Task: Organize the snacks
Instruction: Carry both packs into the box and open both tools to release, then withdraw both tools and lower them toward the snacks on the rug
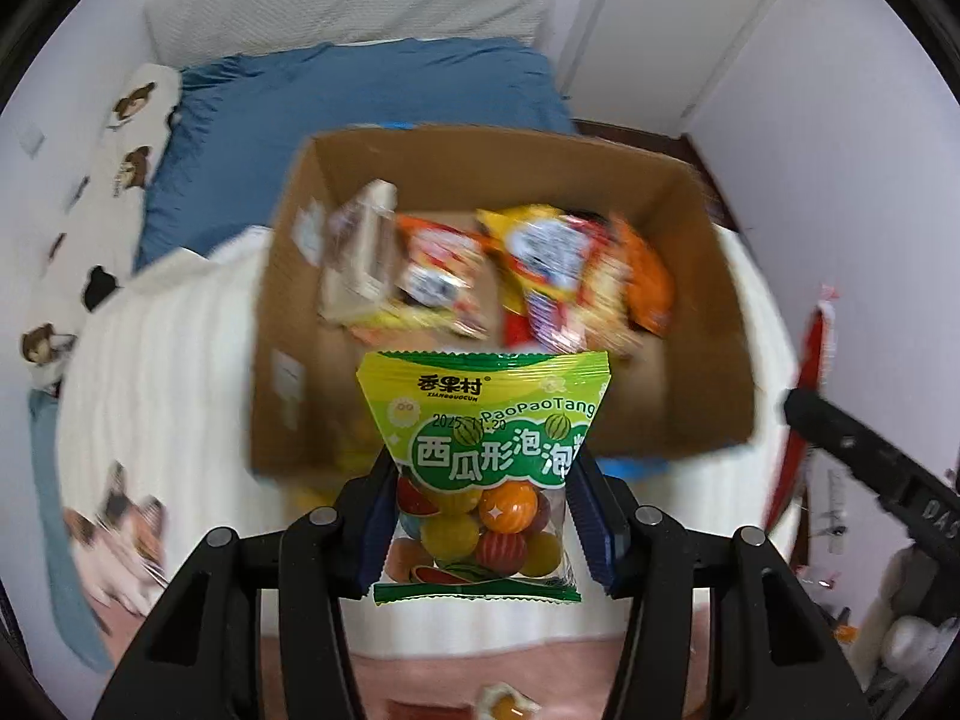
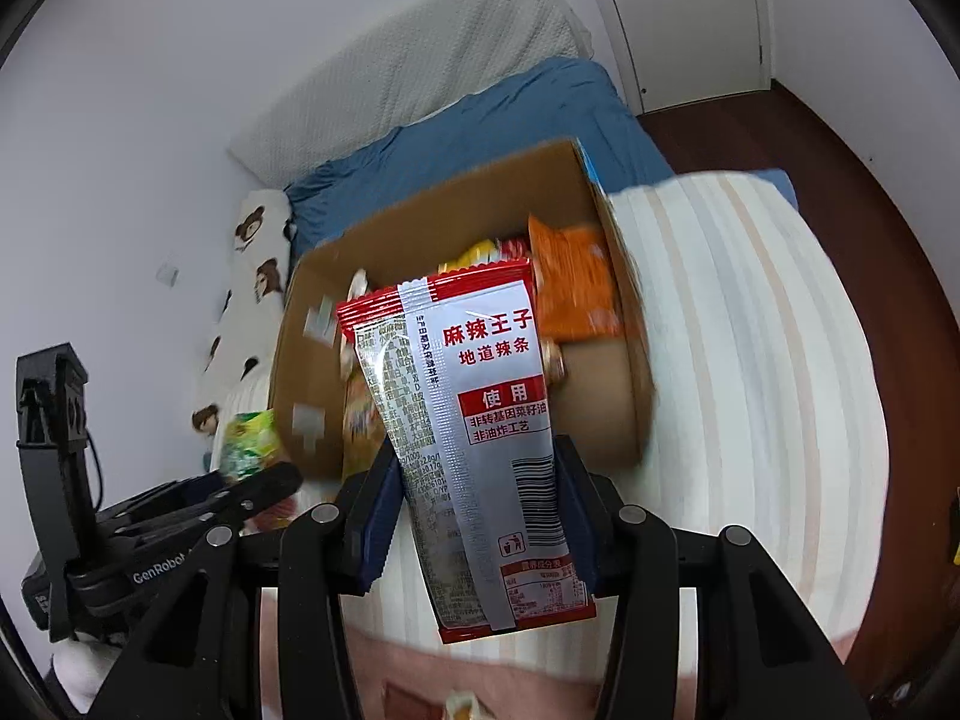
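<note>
My left gripper is shut on a green bubble-gum bag with coloured gum balls, held just in front of an open cardboard box. The box holds several snack packets. My right gripper is shut on a red and silver spicy-strip packet, held upright before the same box. An orange packet leans inside the box's right wall. The left gripper with its green bag shows in the right wrist view. The right gripper's black body shows at the right of the left wrist view.
The box stands on a white striped blanket over a bed with a blue sheet. A bear-print pillow lies along the left wall. A door and dark wooden floor are at the right.
</note>
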A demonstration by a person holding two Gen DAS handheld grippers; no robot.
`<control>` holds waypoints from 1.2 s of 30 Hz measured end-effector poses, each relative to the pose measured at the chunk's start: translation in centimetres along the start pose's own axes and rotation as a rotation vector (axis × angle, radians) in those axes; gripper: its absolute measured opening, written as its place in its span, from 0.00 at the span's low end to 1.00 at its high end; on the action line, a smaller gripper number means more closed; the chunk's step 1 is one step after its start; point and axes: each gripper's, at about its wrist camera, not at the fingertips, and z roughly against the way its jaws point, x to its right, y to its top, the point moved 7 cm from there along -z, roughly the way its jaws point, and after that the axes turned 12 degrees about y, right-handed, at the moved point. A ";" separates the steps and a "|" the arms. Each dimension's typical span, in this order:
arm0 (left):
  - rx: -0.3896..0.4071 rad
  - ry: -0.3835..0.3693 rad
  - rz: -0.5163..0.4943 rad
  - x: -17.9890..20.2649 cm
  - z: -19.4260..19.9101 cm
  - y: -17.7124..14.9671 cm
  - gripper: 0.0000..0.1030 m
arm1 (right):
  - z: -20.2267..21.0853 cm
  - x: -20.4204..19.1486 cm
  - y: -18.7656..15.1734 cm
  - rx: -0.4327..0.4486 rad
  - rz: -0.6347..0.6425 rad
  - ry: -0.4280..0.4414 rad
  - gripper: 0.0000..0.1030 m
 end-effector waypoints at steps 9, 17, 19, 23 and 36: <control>-0.165 0.105 0.016 -4.3 -9.3 4.2 0.48 | -6.8 2.2 3.6 -0.055 -0.074 -0.105 0.49; -0.334 0.106 -0.011 -4.3 -15.0 2.5 0.49 | -11.6 4.8 2.7 -0.170 -0.154 -0.136 0.68; -0.318 0.109 0.004 -4.5 -15.2 2.6 0.51 | -11.8 4.7 2.4 -0.176 -0.120 -0.153 0.84; -0.295 0.095 0.012 -4.2 -14.9 2.6 0.81 | -12.2 4.2 2.0 -0.194 -0.082 -0.166 0.91; -0.160 0.098 -0.005 -1.4 -9.2 1.9 0.83 | -10.8 2.9 1.2 -0.172 0.026 -0.216 0.92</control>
